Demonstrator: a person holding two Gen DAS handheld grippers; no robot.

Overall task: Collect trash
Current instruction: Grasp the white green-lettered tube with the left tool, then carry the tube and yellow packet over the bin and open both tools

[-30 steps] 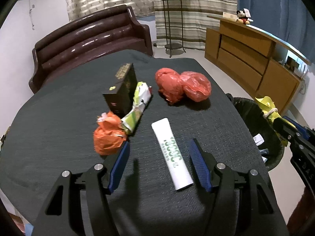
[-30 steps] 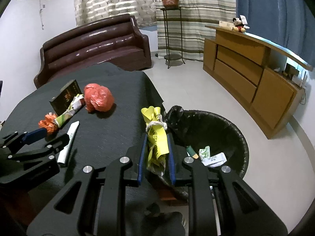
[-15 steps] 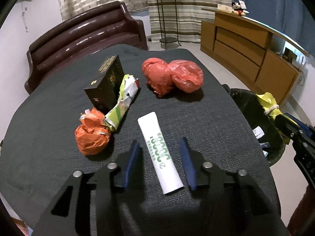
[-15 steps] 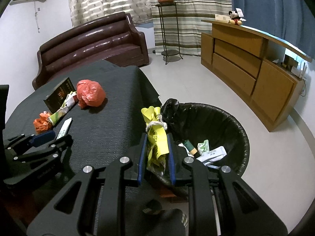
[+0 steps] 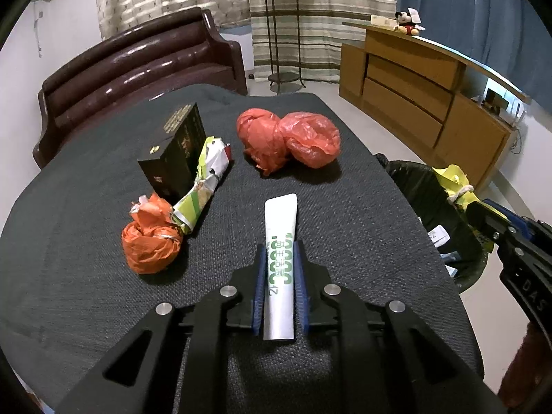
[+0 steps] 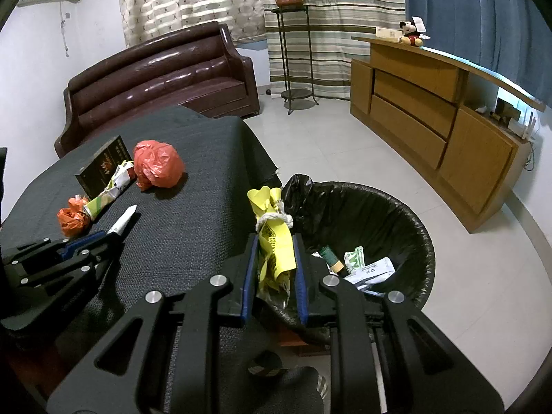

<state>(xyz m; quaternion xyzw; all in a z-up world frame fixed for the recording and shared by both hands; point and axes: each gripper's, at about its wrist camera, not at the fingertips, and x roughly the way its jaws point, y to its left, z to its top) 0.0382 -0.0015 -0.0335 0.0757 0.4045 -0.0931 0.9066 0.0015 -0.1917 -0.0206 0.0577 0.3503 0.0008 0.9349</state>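
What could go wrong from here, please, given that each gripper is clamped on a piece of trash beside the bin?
1. The left gripper clamps the white tube near its lower half; the long free end could swing or slip on lifting.
2. The yellow bag in the right gripper hangs over the black bin's near rim, so on release it might catch the rim or fall outside.
3. The orange wad lies close by and could be knocked.

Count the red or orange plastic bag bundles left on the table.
2: the big red bag bundle sits toward the table's far side, right of the black box; the small orange bundle lies nearer, touching the green wrapper. None looks hidden.
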